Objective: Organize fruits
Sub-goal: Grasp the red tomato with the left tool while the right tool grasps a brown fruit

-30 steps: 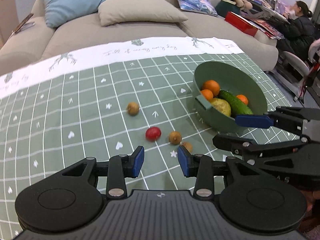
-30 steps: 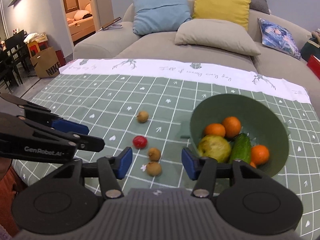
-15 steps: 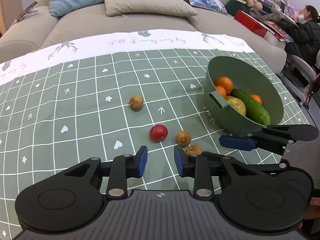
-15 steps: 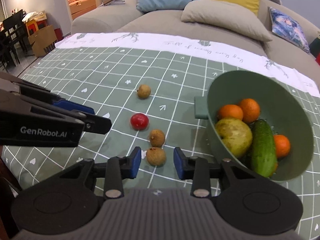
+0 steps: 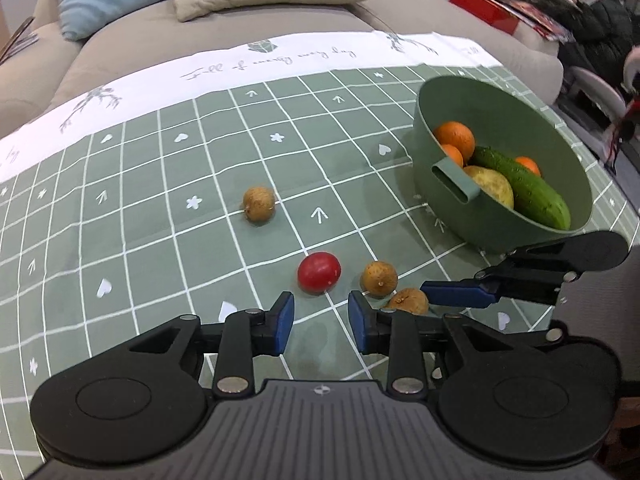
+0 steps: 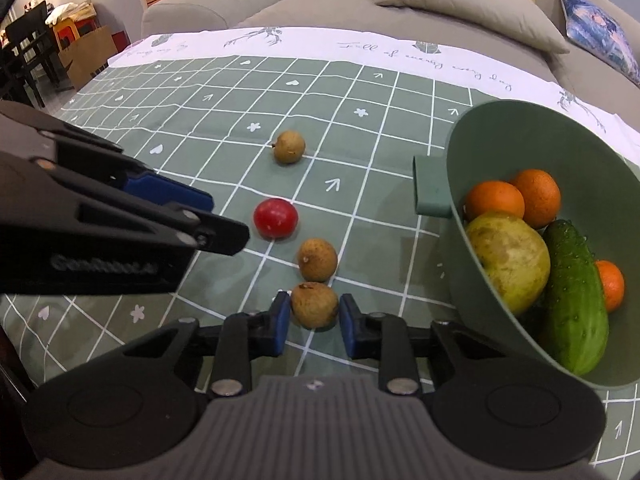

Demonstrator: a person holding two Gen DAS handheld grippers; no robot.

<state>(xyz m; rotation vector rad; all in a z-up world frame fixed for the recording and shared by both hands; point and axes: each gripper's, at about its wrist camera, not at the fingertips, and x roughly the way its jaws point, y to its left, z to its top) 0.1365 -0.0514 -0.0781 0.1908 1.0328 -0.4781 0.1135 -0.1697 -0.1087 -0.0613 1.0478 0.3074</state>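
Three brown longans and a red cherry tomato (image 5: 319, 273) (image 6: 275, 218) lie on the green checked tablecloth. My right gripper (image 6: 313, 317) is low on the cloth with its blue pads either side of the nearest longan (image 6: 314, 305) (image 5: 408, 301), jaws narrow but with small gaps showing. A second longan (image 6: 317, 259) (image 5: 379, 278) sits just beyond it; a third (image 6: 289, 147) (image 5: 259, 204) is farther off. My left gripper (image 5: 320, 322) is open and empty, just short of the tomato. The green bowl (image 5: 500, 236) (image 6: 454, 200) holds oranges, a pear and a cucumber.
A grey sofa (image 5: 248, 28) with cushions stands beyond the table's far edge. A person (image 5: 600, 12) sits at the far right. Chairs and a cardboard box (image 6: 86, 54) stand at the left of the right wrist view.
Both grippers have moved forward and down toward the fruit and narrowed their jaws. The right gripper now has the nearest longan between its pads.
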